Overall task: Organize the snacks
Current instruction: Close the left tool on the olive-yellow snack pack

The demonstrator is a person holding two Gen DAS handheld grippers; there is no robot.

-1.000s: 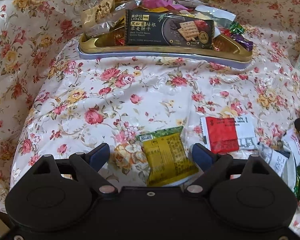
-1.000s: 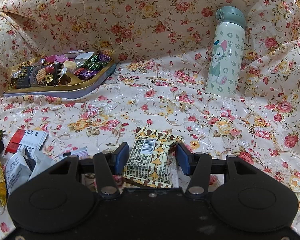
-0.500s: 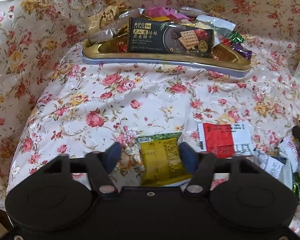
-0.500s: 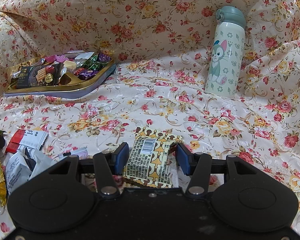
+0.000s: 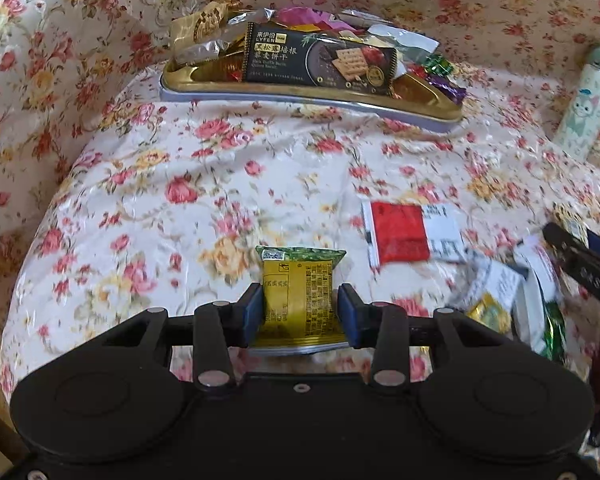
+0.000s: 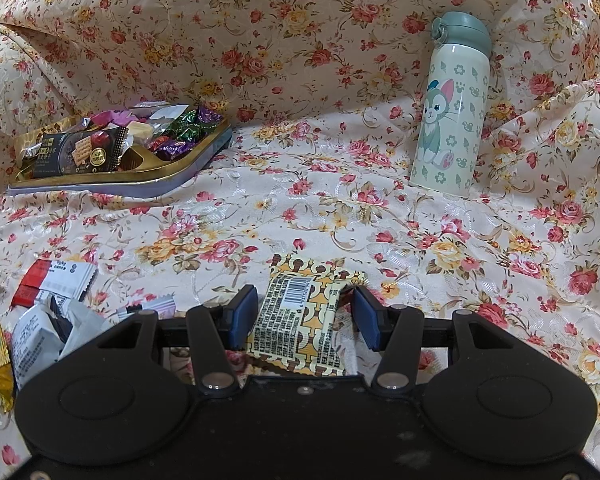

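A yellow snack packet with a green top (image 5: 298, 280) sits between the blue pads of my left gripper (image 5: 300, 312). Its jaws are closing, and both pads press on the packet's sides. In the right wrist view, my right gripper (image 6: 305, 314) is shut on a yellow-and-brown patterned packet (image 6: 296, 300), which buckles along its right side. A gold-rimmed tray (image 5: 300, 98) at the back holds a black cracker pack (image 5: 320, 60) and several wrapped sweets. The same tray (image 6: 100, 182) appears at the far left in the right wrist view.
A red-and-white packet (image 5: 404, 236) lies right of the left gripper, with a heap of loose wrappers (image 5: 520, 300) beyond it. A cartoon-cat bottle (image 6: 450, 120) stands upright at the back right. Flowered cloth covers the whole surface and rises behind the tray.
The left jaws have come together from wide apart onto the yellow packet. The left view has shifted, so the bottle now shows at its right edge. The right gripper has kept still.
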